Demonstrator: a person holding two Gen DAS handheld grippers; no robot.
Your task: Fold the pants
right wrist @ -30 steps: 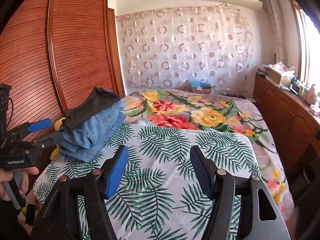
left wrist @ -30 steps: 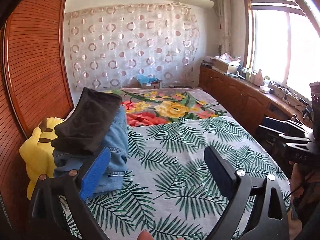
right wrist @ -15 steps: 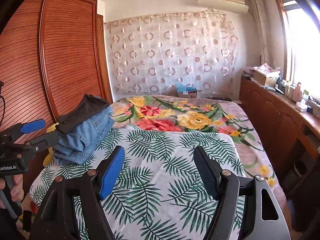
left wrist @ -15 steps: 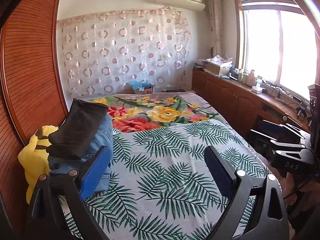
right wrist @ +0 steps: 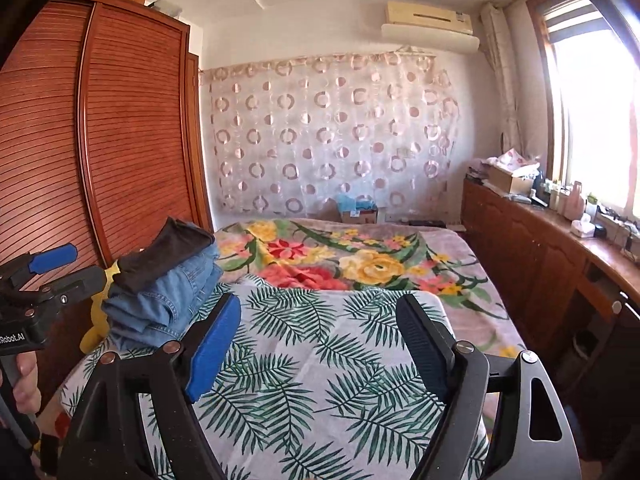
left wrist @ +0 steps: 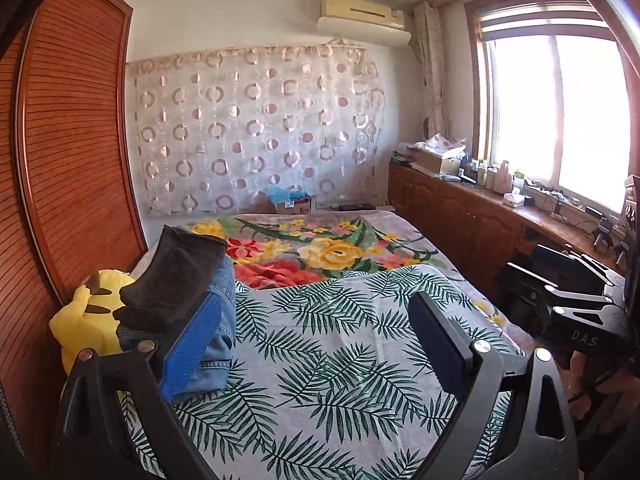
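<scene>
Left gripper (left wrist: 312,332) and right gripper (right wrist: 316,336), jaws spread and empty, the right's just widened, above the bed (right wrist: 320,380); folded pants (right wrist: 160,292) stacked beside a yellow plush toy (left wrist: 86,316).

Folded pants (right wrist: 160,292) stacked at the bed's (right wrist: 320,360) left edge (wardrobe (right wrist: 100,140) behind).

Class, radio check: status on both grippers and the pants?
Left gripper open, empty. Right gripper open, empty, jaws just widened. Dark pants folded atop jeans stack at bed's left edge. Nothing in the way.
</scene>
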